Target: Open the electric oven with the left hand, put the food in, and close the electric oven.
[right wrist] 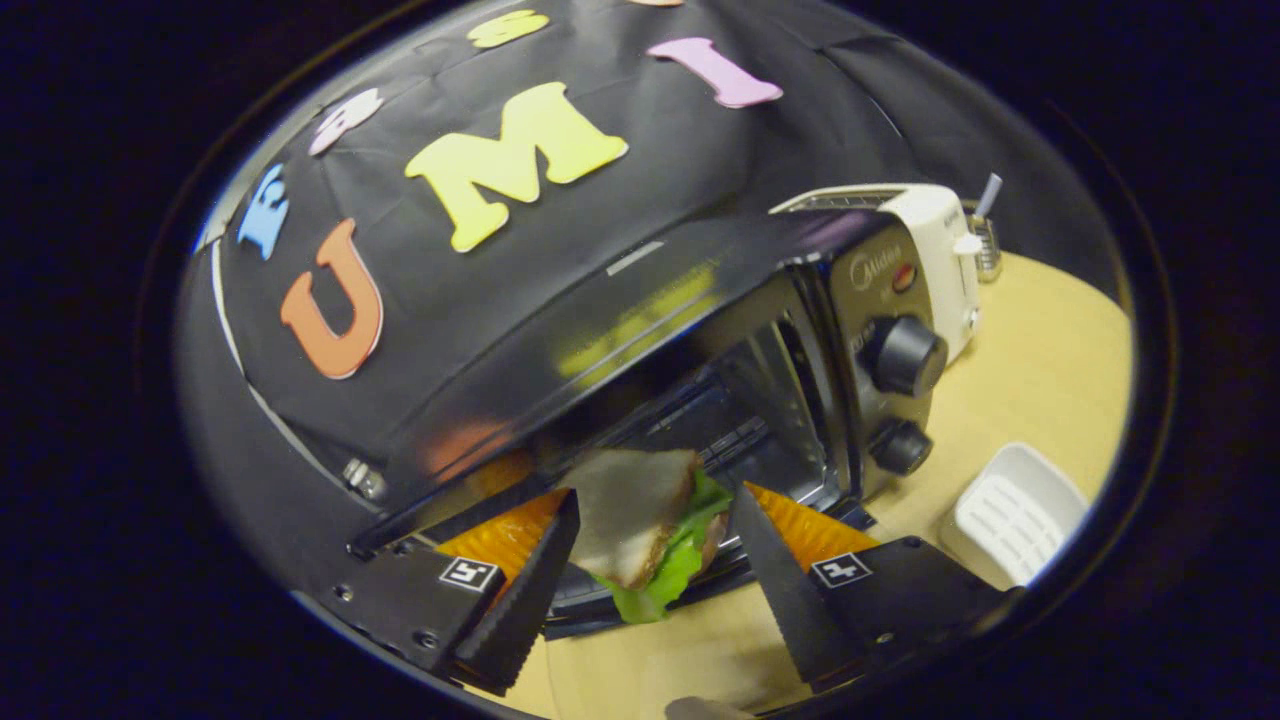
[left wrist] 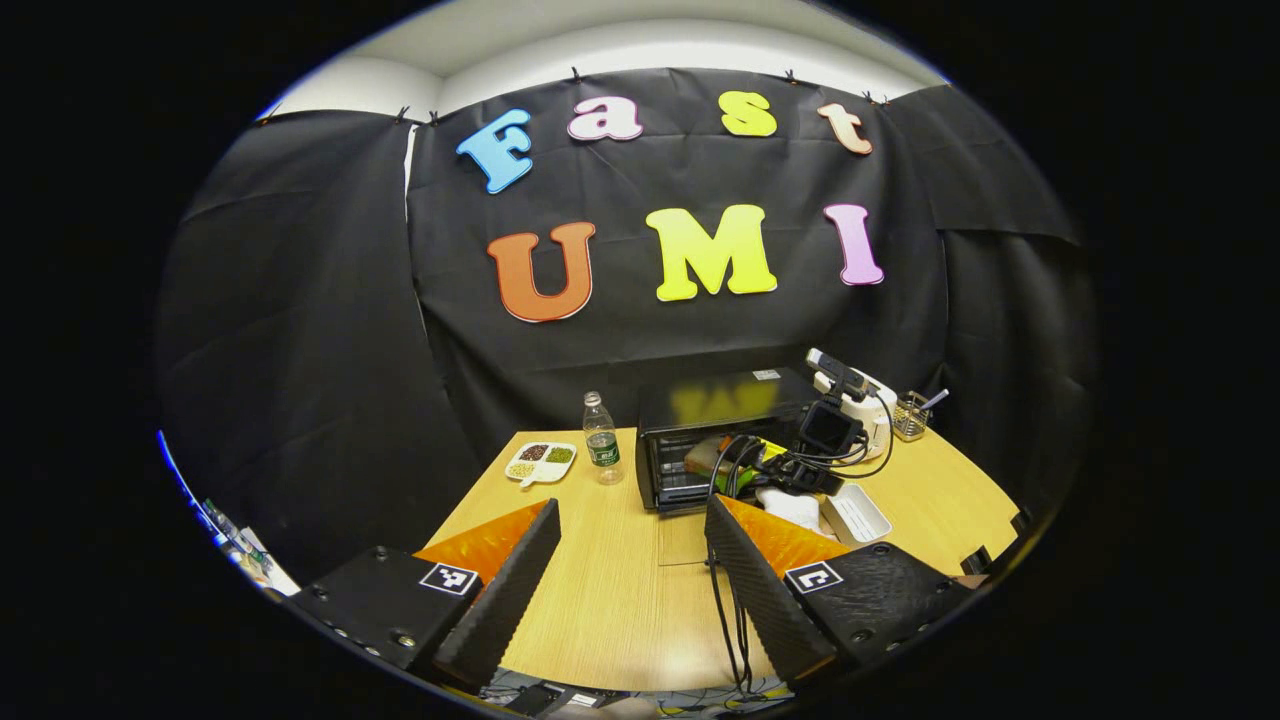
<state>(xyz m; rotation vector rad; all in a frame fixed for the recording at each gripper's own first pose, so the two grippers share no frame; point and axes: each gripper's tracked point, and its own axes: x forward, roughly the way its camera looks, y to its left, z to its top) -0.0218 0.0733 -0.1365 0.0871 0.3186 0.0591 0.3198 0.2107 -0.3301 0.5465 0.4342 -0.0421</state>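
Divided dish (left wrist: 540, 461): far left on the table (left wrist: 620, 590), small heaps of beans or grains in its compartments; no part in the task.
Water bottle (left wrist: 601, 438): upright, between the dish and the oven; not in use.
Left gripper (left wrist: 630, 580): held back from the oven over bare tabletop, fingers spread wide with nothing between them. Released.
Electric oven (left wrist: 715, 440): black, at the back of the table. The right gripper view shows its door down and the chamber and rack exposed, so the opening step reads as done.
Oven knobs (right wrist: 905, 355): two on the right-hand panel, one above the other; setting cannot be read.
Sandwich (right wrist: 645, 530): bread with green lettuce hanging out, sitting at the mouth of the oven above the lowered door, leaning. Whether it rests fully on the rack cannot be told.
Right gripper (right wrist: 650, 560): at the oven mouth, fingers either side of the sandwich. The left finger appears to touch the bread; a gap shows on the right side. Judged released or letting go, not clamped.
White tray (right wrist: 1010, 510): on the table right of the oven, nothing in it.
White appliance (right wrist: 940, 250): behind the oven's right end.
Done: door open; food brought to the chamber.
Left: seat the food inside, withdraw the right gripper, shut the door.
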